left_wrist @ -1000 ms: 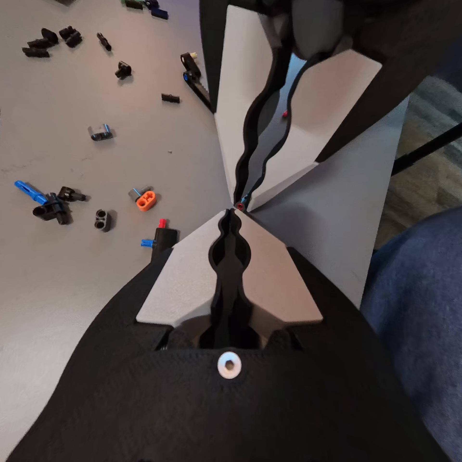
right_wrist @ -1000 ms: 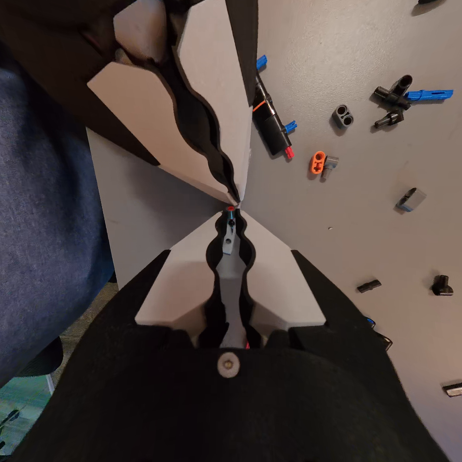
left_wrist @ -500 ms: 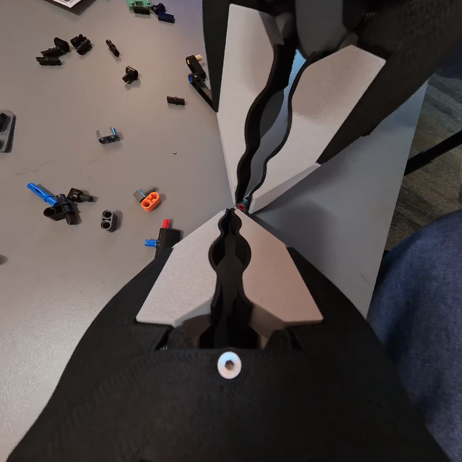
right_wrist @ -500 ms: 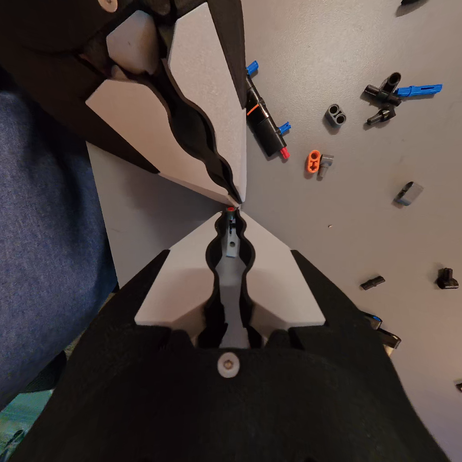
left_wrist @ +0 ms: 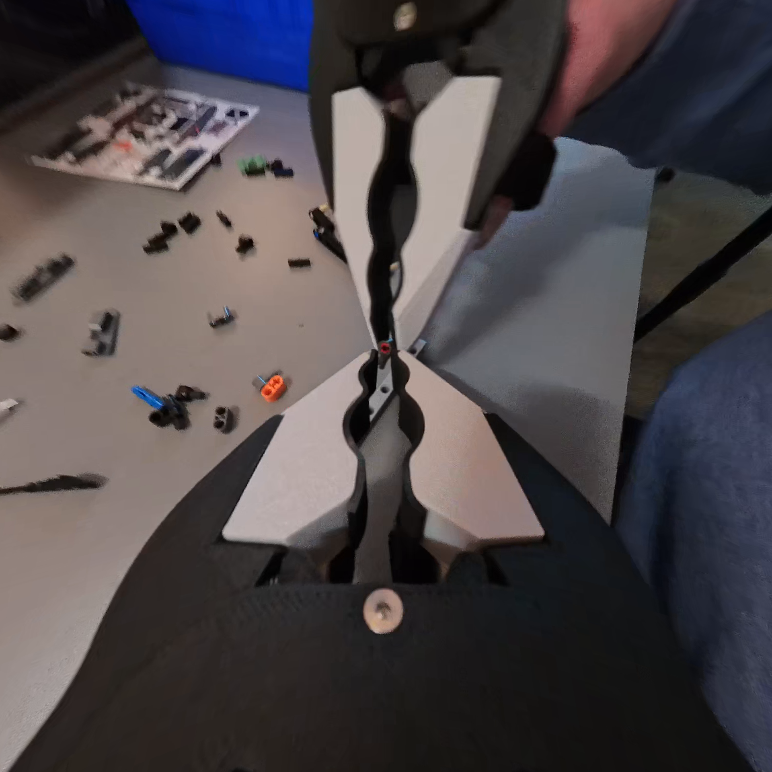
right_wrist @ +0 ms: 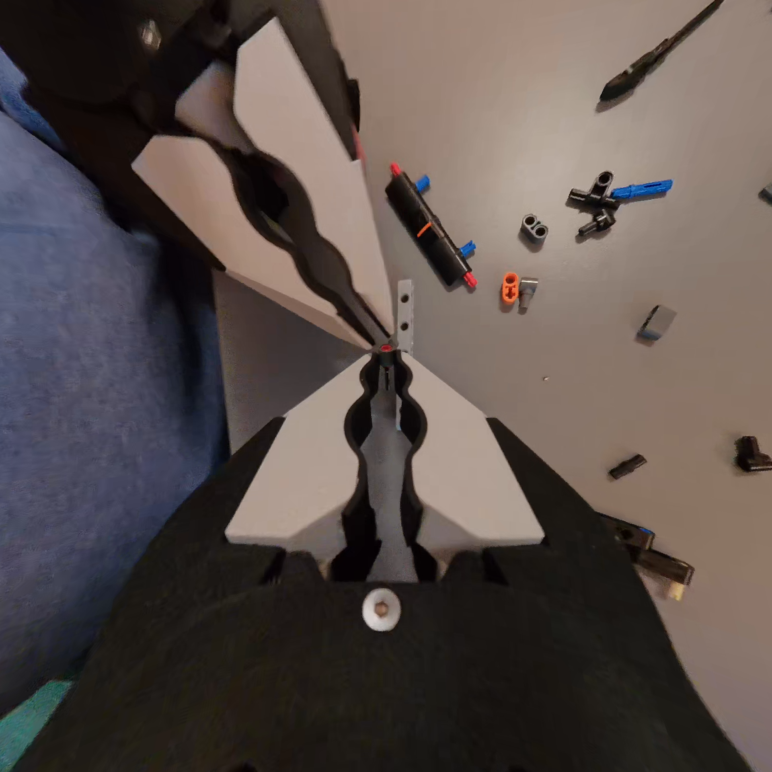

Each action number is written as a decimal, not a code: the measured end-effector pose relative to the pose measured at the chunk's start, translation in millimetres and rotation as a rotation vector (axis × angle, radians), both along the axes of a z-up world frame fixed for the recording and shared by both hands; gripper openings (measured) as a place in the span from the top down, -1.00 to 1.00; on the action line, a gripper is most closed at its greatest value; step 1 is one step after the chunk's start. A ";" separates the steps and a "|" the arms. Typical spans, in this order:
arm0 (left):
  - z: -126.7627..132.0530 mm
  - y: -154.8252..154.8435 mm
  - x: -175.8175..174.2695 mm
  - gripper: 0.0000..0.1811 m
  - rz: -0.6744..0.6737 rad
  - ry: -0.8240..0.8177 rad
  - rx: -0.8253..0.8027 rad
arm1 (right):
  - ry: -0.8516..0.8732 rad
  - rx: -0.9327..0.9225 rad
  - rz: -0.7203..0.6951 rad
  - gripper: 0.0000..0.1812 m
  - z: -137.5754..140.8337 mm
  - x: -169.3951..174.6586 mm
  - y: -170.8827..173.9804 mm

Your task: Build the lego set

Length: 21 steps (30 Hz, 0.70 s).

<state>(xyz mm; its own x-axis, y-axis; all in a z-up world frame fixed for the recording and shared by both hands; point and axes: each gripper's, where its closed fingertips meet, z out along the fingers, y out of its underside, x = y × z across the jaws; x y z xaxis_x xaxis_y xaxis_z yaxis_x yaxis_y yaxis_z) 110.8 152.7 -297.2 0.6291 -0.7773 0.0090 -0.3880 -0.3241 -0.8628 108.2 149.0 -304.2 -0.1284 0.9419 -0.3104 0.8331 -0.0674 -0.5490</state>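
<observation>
My two grippers meet tip to tip above the near corner of the grey table. A small grey beam with holes lies in the narrow gap of my left gripper, which is closed on it. In the right wrist view the beam sticks out past the tips. My right gripper is shut on a black pin with a red end that sits at the beam. The red end also shows in the left wrist view. How pin and beam join is hidden.
Loose parts lie on the table: an orange connector, a blue axle cluster, a long black assembly, a black blade piece. An instruction sheet and blue bin lie far back. A person's blue-clad leg is beside the table edge. The tips of both grippers are at nearly the same place. The right tips stand about 7 cm off the orange connector. Seen from the right wrist view as well.
The grey beam, before in the right gripper's gap, now shows in the left gripper's gap, which has widened a little. Both grippers have tilted while staying tip to tip.
</observation>
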 end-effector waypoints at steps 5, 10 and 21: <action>9.7 0.1 -0.7 0.88 0.006 0.142 0.158 | 0.102 -0.168 -0.026 0.96 19.9 -2.5 -4.0; 13.6 2.4 -1.3 0.97 0.033 0.185 0.244 | 0.168 -0.271 -0.049 0.96 32.2 -3.9 -6.3; 26.9 6.1 -4.3 0.98 0.123 0.134 0.303 | 0.347 -0.322 -0.180 0.93 47.8 -11.5 0.2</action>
